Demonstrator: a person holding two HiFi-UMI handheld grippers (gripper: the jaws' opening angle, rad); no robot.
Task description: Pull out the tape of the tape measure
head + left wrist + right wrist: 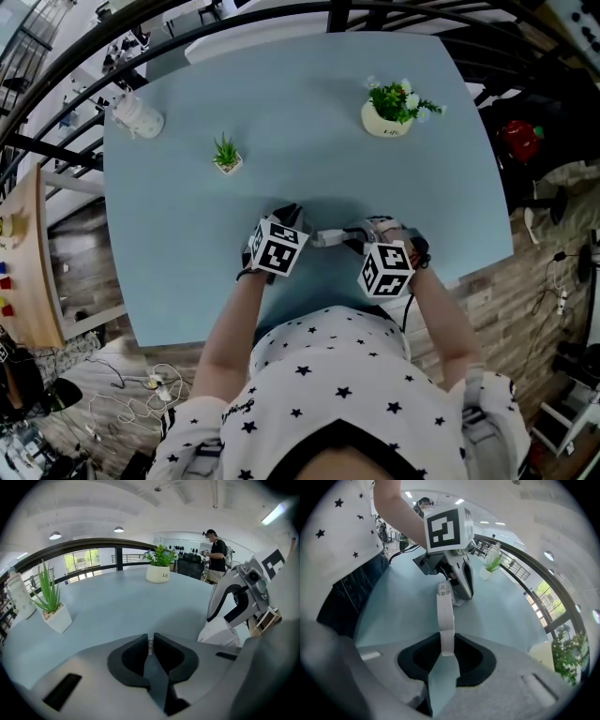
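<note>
One pale-blue rectangular surface [309, 141]; work sits near its front edge. L tongs [150, 641]: pinched together on a thin sliver of white printed tape [443, 590]. R tongs [447, 652]: clamped on the white tape measure [219, 633], tape running across to L. Risk, in my judgement: L bite is shallow, so tape may slip out and snap back; an off-line pull could twist the measure in R's hold.

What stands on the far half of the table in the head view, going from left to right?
From the left: white bottle → small spiky plant in a square white pot → flowering plant in a round pale pot.
</note>
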